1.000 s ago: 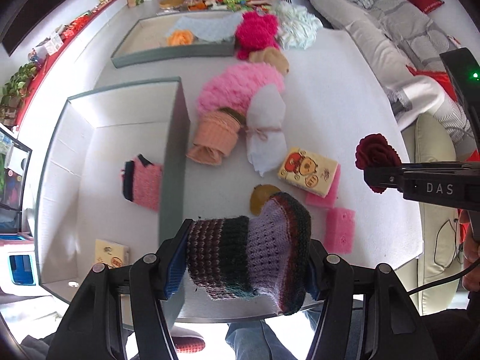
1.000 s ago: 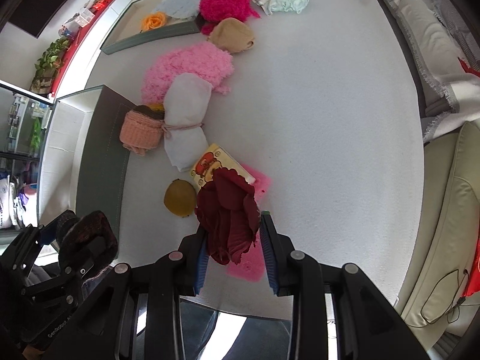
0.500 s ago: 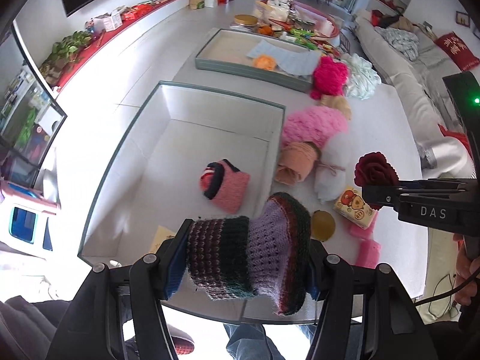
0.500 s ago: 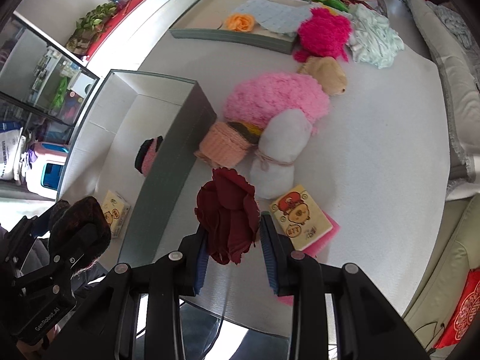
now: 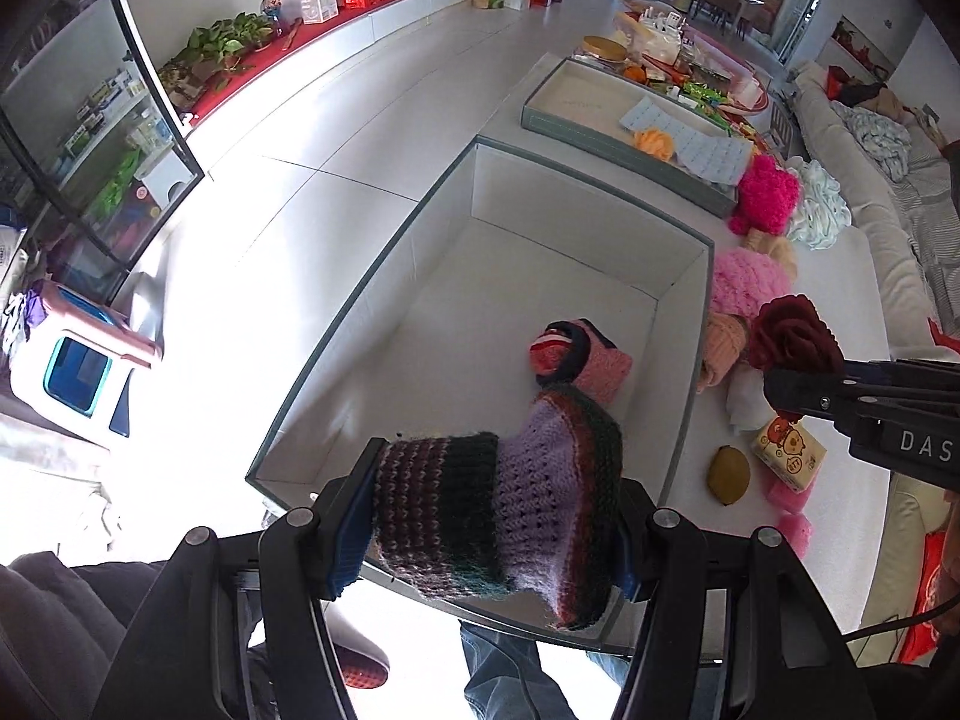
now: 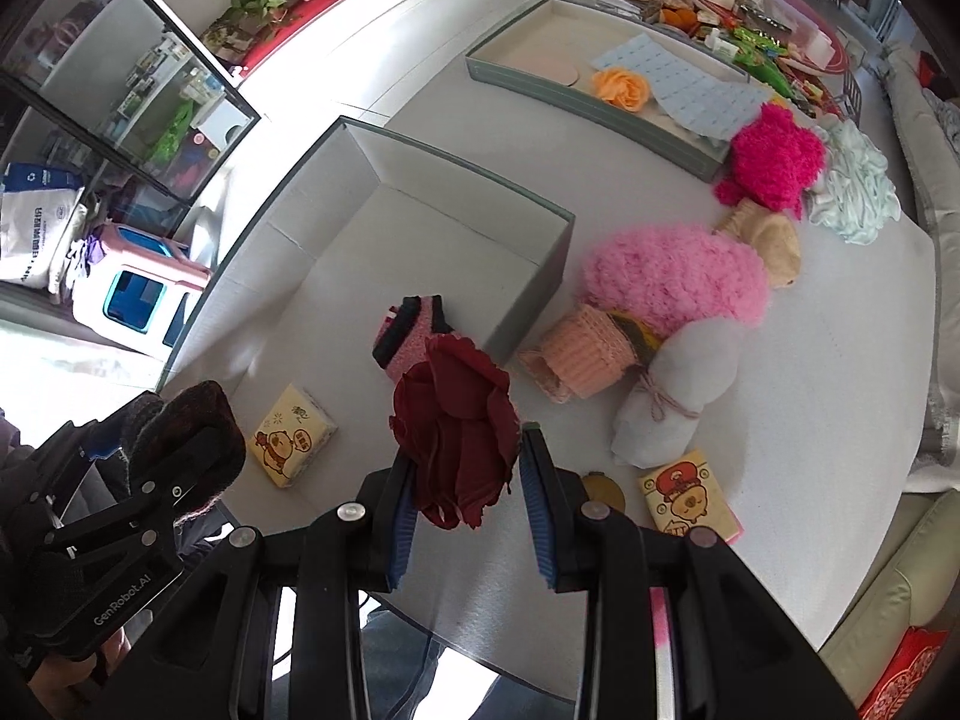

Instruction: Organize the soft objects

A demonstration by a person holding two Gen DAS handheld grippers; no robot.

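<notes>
My left gripper (image 5: 498, 516) is shut on a striped purple knitted piece (image 5: 504, 504), held above the near end of the grey-rimmed box (image 5: 372, 276). A pink knitted sock (image 5: 585, 357) lies inside the box, and it also shows in the right wrist view (image 6: 408, 330). My right gripper (image 6: 468, 498) is shut on a dark red fabric rose (image 6: 456, 432), held over the box's right wall (image 6: 534, 294). The rose also shows in the left wrist view (image 5: 792, 333). A tissue pack (image 6: 294, 435) lies in the box.
On the table right of the box lie a fluffy pink item (image 6: 672, 270), a peach knitted piece (image 6: 582, 354), a white bundle (image 6: 672, 402), a tissue pack (image 6: 690, 498) and a yellow round item (image 5: 727, 474). A shallow tray (image 6: 576, 90) stands further back. A sofa (image 5: 888, 222) is at the right.
Both grippers have moved left, from over the table to over the box, each still holding its item. The box now fills the middle of both views.
</notes>
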